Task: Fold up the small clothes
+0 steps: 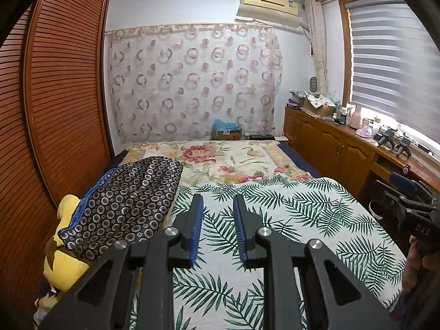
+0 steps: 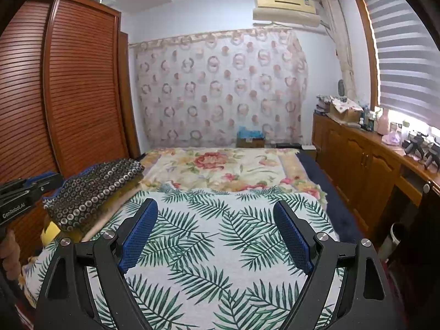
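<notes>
Wardrobe (image 1: 63, 88) with louvered doors fills the left side. One bed, leaf-print cover (image 1: 288, 220) over the near half, floral blanket (image 1: 220, 162) beyond. One dark circle-print garment (image 1: 123, 206) lies folded at the bed's left edge, over a yellow plush (image 1: 64, 264). One cardboard box (image 1: 227, 133) past the bed's foot, blue stuff in it. Left gripper (image 1: 217, 200): jaws narrowly parted, nothing between. Right gripper (image 2: 216, 209): spread wide, empty, above the leaf cover.
</notes>
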Motion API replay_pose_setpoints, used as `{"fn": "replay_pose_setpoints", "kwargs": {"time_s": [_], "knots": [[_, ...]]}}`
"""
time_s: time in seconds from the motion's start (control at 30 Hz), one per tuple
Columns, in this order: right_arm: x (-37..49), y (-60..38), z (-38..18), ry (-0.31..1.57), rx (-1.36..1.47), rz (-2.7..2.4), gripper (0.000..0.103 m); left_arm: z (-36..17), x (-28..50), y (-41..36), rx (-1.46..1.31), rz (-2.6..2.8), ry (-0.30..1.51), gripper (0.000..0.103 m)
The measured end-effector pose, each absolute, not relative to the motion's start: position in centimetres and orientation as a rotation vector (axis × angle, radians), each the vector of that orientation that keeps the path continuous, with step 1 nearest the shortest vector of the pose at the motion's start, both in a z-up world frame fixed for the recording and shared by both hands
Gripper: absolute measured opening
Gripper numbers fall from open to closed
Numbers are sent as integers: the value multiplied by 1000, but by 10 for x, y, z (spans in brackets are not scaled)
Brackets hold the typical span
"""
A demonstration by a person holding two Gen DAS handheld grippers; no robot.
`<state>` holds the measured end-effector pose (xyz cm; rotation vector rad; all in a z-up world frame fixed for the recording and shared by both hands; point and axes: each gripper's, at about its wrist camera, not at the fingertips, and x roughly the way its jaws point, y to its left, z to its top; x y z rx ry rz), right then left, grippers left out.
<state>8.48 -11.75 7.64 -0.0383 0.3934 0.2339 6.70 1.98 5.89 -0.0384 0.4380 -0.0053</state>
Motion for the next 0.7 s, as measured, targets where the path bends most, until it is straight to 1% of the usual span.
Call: {"fn": "replay_pose_setpoints", "kwargs": {"time_s": [0.7], "knots": [[84, -118, 76, 393, -35, 233, 88, 58, 66, 22, -38, -4, 435, 21]]}}
